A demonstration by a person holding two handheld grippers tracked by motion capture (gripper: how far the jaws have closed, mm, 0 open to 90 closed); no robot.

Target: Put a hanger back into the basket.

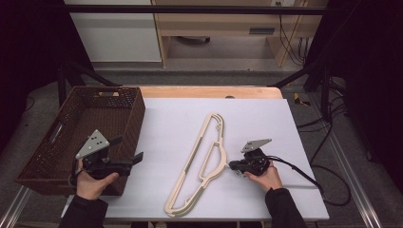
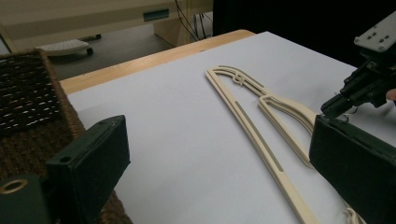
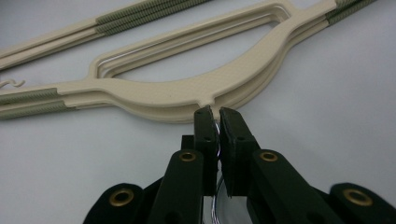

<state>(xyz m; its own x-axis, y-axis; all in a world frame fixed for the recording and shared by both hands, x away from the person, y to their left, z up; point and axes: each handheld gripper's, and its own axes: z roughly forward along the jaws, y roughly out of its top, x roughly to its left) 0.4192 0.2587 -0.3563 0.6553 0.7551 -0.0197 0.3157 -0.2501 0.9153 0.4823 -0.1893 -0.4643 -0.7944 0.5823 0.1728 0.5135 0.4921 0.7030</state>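
A stack of cream plastic hangers lies diagonally across the middle of the white table. In the right gripper view their curved shoulder runs just beyond my jaws. My right gripper sits at the stack's right side, its jaws pressed together on the thin metal hook at the neck. My left gripper hovers open beside the basket's near right corner, nothing between its wide-apart jaws. From there the hangers and the right gripper lie ahead.
A dark brown wicker basket stands at the table's left edge and looks empty. A wooden strip borders the far edge. Cables trail off the right side. Bare white surface lies between basket and hangers.
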